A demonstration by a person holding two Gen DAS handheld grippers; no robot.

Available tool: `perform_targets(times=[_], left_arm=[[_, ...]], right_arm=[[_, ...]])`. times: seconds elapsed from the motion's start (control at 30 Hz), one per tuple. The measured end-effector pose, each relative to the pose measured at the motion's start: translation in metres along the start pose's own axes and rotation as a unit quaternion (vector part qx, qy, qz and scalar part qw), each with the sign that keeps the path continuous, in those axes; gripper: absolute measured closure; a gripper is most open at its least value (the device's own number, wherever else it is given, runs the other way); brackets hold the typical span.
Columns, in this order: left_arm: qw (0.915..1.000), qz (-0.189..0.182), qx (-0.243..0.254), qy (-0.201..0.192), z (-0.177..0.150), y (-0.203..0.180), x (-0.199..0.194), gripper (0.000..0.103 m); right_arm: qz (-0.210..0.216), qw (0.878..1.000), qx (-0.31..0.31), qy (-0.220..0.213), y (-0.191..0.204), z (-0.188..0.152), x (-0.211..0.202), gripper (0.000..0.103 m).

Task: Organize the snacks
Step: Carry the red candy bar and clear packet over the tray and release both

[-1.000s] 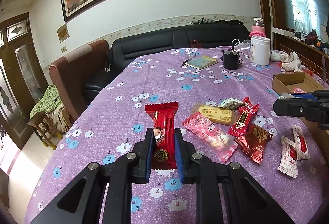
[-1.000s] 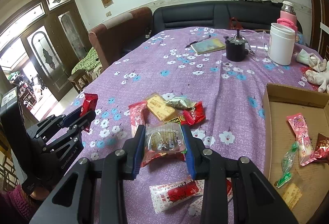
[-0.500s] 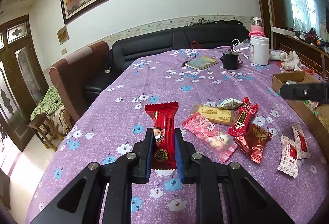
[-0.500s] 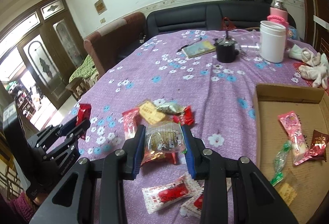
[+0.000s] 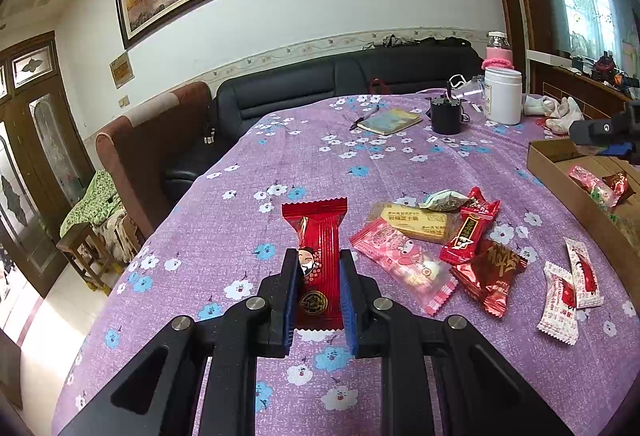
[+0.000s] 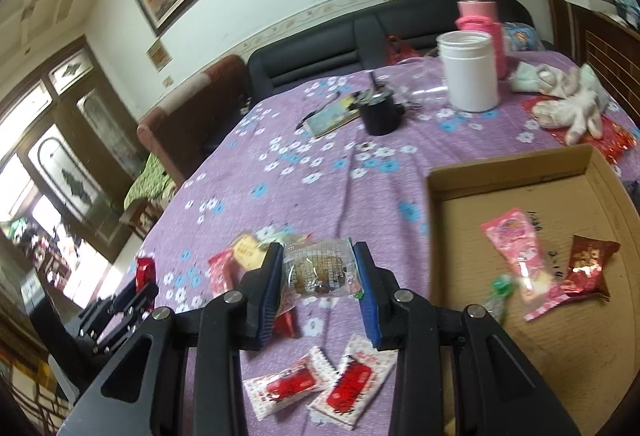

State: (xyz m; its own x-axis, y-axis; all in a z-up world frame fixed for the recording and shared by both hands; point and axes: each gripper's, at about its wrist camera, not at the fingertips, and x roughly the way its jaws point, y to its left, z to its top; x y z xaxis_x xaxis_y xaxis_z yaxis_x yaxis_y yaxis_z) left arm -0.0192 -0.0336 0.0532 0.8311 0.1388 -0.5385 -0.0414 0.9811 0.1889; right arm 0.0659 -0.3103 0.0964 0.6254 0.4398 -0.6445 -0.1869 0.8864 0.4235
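The right gripper (image 6: 318,276) has its jaws clamped on a clear crinkly cookie pack (image 6: 318,270), held above the purple floral worktop (image 6: 320,171); the shallow cardboard box (image 6: 508,175) lies just to its right, nearer this arm. The left gripper (image 5: 319,276) pinches a glossy red wrapper (image 5: 318,256), long axis pointing forward.

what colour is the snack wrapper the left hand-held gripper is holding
Red, with a small cartoon face and a round gold-and-black emblem: the snack wrapper in the left hand-held gripper. Best seen in the left wrist view.
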Motion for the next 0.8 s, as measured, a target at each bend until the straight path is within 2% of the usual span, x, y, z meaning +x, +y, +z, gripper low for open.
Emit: perform_targets(times=[0.2,0.47,0.57,0.7,0.8], left_arm=[[0.9991,-0.030,-0.024,0.015,0.004,0.004,0.000,0.084],[0.9984,-0.042,-0.031,0.023,0.007,0.003,0.000,0.084],[0.9979,-0.052,-0.029,0.026,0.008,0.000,-0.002,0.084],[0.9957,-0.081,-0.028,0.036,0.016,-0.009,-0.006,0.084],[0.9921,-0.120,-0.015,0.034,0.029,-0.031,-0.016,0.084]], right_arm=[[-0.002,1.000,0.029,-0.003,-0.016,0.004,-0.004,0.069],[0.045,0.997,0.060,0.014,-0.023,0.003,0.000,0.069],[0.047,0.997,0.064,0.016,-0.024,0.003,0.000,0.069],[0.042,0.997,0.069,0.006,-0.028,0.007,-0.007,0.069],[0.020,0.995,0.090,-0.024,-0.048,0.014,-0.027,0.069]])
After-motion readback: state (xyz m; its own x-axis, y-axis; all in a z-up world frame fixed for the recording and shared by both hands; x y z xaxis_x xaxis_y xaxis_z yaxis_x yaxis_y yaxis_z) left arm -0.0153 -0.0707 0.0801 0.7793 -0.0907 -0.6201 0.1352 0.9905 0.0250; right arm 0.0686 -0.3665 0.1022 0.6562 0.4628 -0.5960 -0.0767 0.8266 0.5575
